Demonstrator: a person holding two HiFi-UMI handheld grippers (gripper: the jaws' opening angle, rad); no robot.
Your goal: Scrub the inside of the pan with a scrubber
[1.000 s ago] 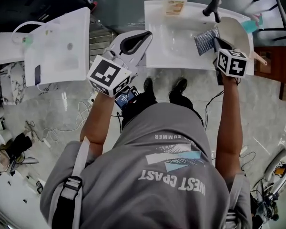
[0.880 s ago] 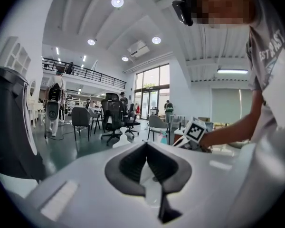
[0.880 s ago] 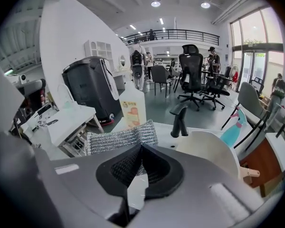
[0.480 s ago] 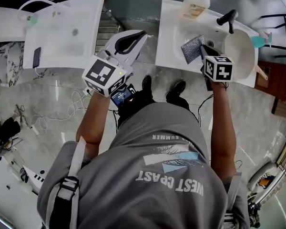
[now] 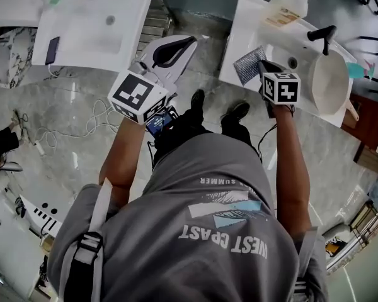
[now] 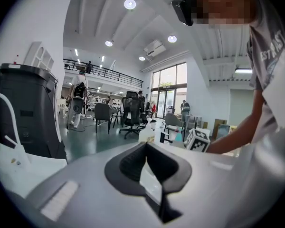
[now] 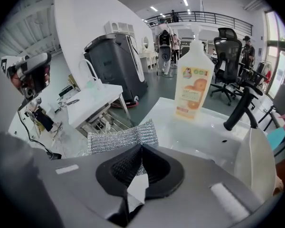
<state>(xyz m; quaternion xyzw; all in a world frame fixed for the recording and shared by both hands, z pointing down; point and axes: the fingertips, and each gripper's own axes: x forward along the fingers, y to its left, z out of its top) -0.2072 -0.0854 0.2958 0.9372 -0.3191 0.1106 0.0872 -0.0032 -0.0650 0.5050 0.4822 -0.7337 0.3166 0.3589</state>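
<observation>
1. The right gripper (image 7: 141,150) has its jaws clamped on the scrubber (image 7: 123,137), a flat silver mesh pad that sticks out past the fingertips.
2. In the head view, the scrubber hangs over the left rim of the white sink (image 5: 272,39). Part of it is above the basin and part is above the floor (image 5: 208,74).
3. The pan (image 5: 331,80), pale inside, stands tilted on its edge at the right end of the sink. Its open side faces the basin.
4. The scrubber and the pan are well apart, with the drain and the black faucet (image 5: 321,35) between them.
5. A pump bottle (image 7: 194,80) with an orange label stands upright on the far rim of the sink, left of the faucet.
6. The left gripper (image 6: 145,145) has its jaws closed together with nothing between them.
7. In the head view, the left gripper is held over the floor, left of the sink and clear of it. It sits in the gap between the sink and a white desk (image 5: 97,24) at the upper left.
8. A dark phone (image 5: 50,49) lies on that desk near its left edge.
</observation>
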